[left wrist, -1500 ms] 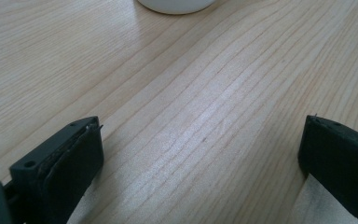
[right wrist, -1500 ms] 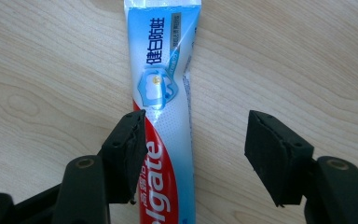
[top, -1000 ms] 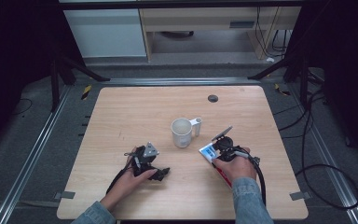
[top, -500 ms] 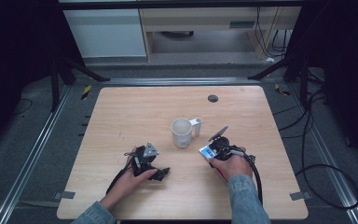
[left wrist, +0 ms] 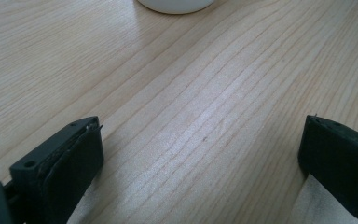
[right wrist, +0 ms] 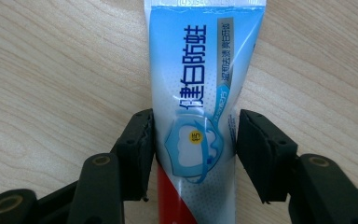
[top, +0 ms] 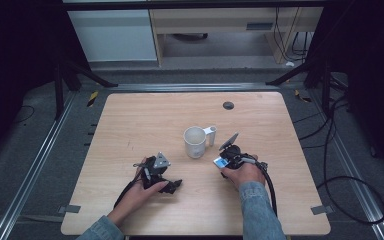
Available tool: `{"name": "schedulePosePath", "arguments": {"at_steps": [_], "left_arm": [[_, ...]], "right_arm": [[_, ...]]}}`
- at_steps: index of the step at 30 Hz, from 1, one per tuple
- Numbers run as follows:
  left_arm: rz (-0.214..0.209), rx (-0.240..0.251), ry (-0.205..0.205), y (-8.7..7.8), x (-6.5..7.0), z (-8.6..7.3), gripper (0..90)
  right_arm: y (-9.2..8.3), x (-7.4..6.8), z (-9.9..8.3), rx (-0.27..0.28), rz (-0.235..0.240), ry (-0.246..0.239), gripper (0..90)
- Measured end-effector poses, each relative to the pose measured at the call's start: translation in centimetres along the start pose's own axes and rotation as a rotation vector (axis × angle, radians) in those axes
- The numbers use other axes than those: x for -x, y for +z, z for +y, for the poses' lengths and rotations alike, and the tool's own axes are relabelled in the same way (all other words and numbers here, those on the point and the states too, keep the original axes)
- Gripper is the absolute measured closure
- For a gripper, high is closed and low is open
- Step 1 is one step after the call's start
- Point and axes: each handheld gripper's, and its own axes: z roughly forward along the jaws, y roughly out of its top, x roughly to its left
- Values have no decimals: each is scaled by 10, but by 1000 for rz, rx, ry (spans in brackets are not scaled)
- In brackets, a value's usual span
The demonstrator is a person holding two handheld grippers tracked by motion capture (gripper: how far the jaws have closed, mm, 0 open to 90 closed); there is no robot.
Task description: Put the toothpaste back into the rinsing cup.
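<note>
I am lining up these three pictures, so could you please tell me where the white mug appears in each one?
High view: the white mug stands upright near the table's middle, handle toward the right gripper.
Left gripper view: its base sits at the top edge, ahead of the open jaws.
Right gripper view: toothpaste tube instead.
Shared landmark: the wooden tabletop.

Toothpaste tube (right wrist: 200, 93), right gripper view: large dark blue Chinese characters run lengthwise down the light blue face, reads 健白防蛀. Smaller Chinese line on the grey stripe beside it, too small to read. Yellow dot on the tooth graphic, text illegible.
</note>
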Motion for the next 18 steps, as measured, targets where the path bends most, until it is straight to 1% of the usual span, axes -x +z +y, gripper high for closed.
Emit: {"name": "schedulePosePath", "arguments": {"at_steps": [5,10,14,15,16,18], "left_arm": [[0,-1,1,0,0,0,0],[0,-2,3,0,0,0,0],[-1,-2,3,0,0,0,0],[-1,-2,3,0,0,0,0],[-1,-2,3,0,0,0,0],[0,0,0,0,0,0,0]], "right_arm": [[2,1,1,-3,0,-15,474],[4,0,1,-8,-4,-17,479],[3,0,1,-5,-7,-24,511],[2,3,0,0,-1,-30,560],[1,3,0,0,-2,-28,581],[-3,7,0,12,12,-9,650]]}}
